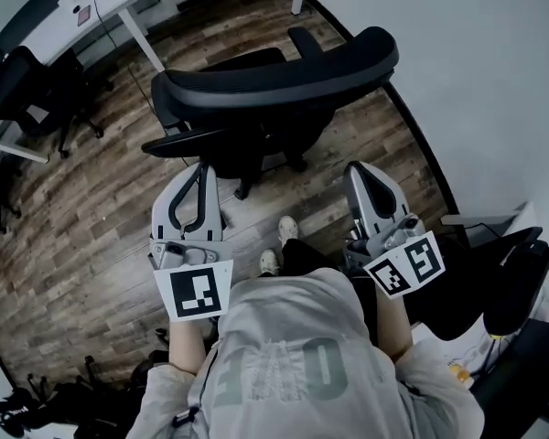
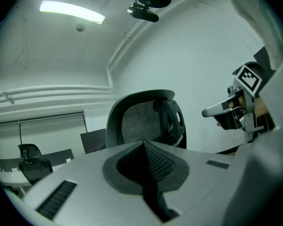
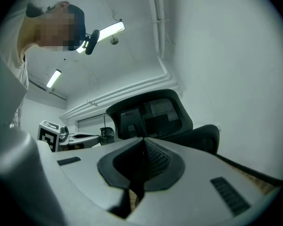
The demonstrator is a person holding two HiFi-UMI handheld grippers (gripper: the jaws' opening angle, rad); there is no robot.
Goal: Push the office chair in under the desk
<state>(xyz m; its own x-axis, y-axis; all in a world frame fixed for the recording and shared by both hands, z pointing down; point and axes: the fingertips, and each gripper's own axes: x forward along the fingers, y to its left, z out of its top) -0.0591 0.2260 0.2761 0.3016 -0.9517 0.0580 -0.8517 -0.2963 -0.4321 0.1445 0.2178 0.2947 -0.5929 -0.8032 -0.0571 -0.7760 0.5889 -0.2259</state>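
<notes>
Left gripper (image 1: 195, 174) and right gripper (image 1: 363, 176) are seen closed tight, empty, just behind the office chair (image 1: 274, 85); desk (image 1: 128, 3) noted far left.

The left tongs (image 1: 199, 168) and the right tongs (image 1: 359, 167) are held side by side, apart, level with each other, and both point forward from the chest. Each has its jaws pressed together, with nothing between them.
</notes>
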